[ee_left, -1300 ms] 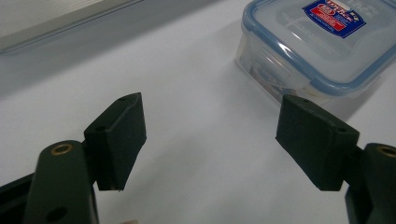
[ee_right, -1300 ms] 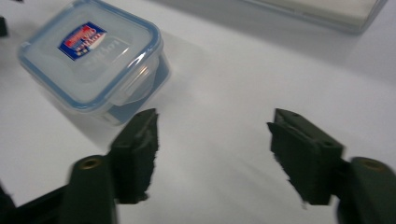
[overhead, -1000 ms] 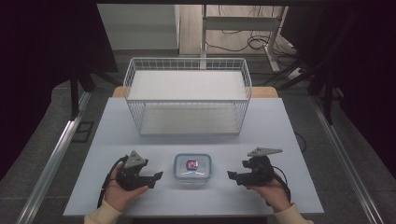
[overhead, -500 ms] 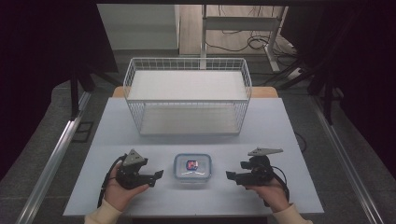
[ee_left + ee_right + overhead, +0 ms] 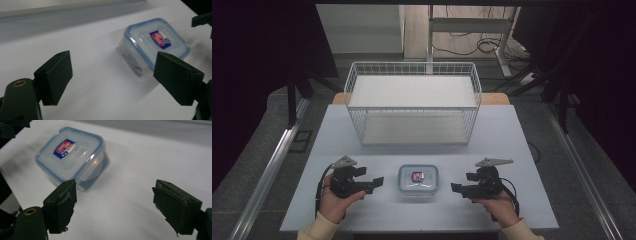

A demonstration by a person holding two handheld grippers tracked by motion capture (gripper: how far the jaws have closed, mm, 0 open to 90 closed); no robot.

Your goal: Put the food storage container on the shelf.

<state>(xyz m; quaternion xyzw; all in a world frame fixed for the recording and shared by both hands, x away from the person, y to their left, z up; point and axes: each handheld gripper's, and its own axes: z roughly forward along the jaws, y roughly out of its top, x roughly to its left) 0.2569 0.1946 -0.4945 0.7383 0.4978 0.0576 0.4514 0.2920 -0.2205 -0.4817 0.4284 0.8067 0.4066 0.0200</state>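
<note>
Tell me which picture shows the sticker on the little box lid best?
The right gripper view: the red and blue sticker on the plastic box looks big and unblocked there. The left gripper view shows it about as close, but blurrier. In the high view it is a tiny spot.

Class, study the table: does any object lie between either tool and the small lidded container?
Nothing visible does. The container sits on bare table between the left tool and right tool, both open; the wire basket stands farther back.
</note>
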